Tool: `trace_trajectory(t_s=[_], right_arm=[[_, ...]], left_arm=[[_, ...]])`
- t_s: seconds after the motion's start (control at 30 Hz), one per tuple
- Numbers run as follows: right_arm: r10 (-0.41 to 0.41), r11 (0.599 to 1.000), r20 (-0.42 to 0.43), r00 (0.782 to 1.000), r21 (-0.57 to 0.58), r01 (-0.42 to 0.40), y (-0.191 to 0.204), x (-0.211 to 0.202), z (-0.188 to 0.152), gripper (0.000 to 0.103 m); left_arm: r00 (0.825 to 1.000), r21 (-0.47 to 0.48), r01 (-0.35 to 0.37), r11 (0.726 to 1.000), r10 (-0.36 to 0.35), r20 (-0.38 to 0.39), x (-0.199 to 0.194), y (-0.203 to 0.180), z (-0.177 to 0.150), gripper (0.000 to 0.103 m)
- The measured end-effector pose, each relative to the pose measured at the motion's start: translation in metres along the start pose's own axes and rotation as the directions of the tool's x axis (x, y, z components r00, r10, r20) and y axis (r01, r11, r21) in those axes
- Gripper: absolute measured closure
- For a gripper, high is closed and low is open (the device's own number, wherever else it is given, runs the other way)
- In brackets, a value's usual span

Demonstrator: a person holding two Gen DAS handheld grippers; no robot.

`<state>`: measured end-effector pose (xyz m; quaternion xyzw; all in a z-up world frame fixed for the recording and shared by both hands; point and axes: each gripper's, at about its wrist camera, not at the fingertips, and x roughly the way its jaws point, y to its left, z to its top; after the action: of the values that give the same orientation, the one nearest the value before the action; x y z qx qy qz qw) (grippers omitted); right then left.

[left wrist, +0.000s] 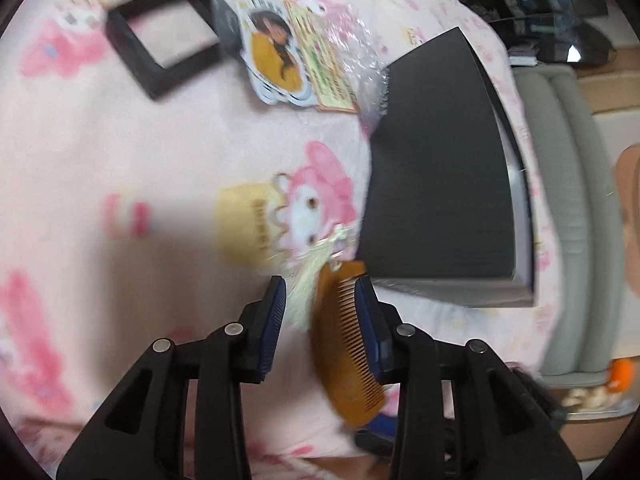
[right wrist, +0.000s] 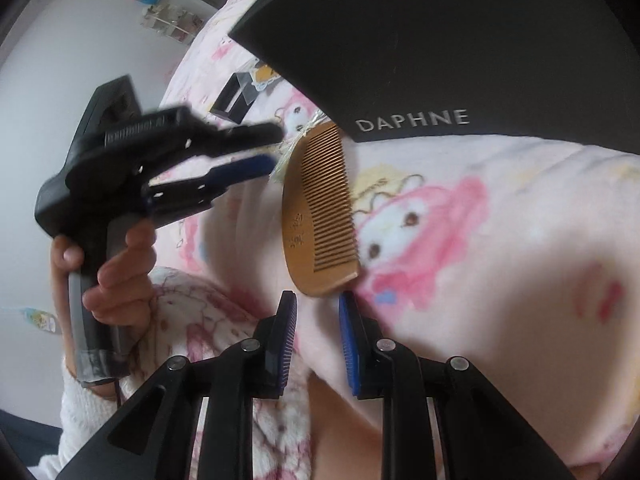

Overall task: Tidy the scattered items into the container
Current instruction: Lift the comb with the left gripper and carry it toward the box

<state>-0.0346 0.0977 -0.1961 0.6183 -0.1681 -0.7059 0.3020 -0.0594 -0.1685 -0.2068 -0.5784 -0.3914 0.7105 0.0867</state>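
Observation:
A brown wooden comb (left wrist: 340,332) with a pale tassel lies on the pink cartoon blanket, next to the black DAPHNE box (left wrist: 444,176). My left gripper (left wrist: 322,292) is open, its jaws either side of the comb's tassel end, the right pad against the comb. In the right wrist view the comb (right wrist: 320,208) lies just ahead of my right gripper (right wrist: 318,300), which is open and empty. The left gripper (right wrist: 268,148) shows there too, at the comb's tassel end. The box (right wrist: 460,40) fills the upper right.
A small black square frame (left wrist: 164,36), a printed card with a figure in yellow (left wrist: 276,52) and a clear wrapped packet (left wrist: 352,40) lie on the blanket beyond the comb. A grey padded edge (left wrist: 560,220) runs behind the box.

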Motion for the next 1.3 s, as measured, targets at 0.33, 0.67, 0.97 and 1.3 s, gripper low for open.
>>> trace_trajectory(t_s=[0.33,0.67,0.97,1.3], right_arm=[[0.034,0.997,0.055,0.998,0.062,-0.038,-0.008,-0.004,0.010,0.088],[-0.013,0.998,0.109,0.994,0.055,0.007,-0.017,-0.028,0.014,0.088],[-0.025,0.997,0.095,0.995,0.070,0.018,-0.022,-0.017,0.018,0.088],[-0.053,0.997,0.132,0.990,0.066,0.044,-0.031,-0.024,0.027,0.087]], left_arm=[[0.999,0.029,-0.023,0.999,0.024,-0.031,0.010,0.000,-0.006,0.078],[1.000,0.055,0.009,0.998,-0.009,-0.010,-0.004,-0.009,-0.024,0.071],[0.999,0.049,-0.051,0.998,0.050,0.022,0.018,-0.011,0.006,0.055],[0.998,0.122,-0.067,0.990,0.063,0.030,0.006,-0.025,-0.024,0.070]])
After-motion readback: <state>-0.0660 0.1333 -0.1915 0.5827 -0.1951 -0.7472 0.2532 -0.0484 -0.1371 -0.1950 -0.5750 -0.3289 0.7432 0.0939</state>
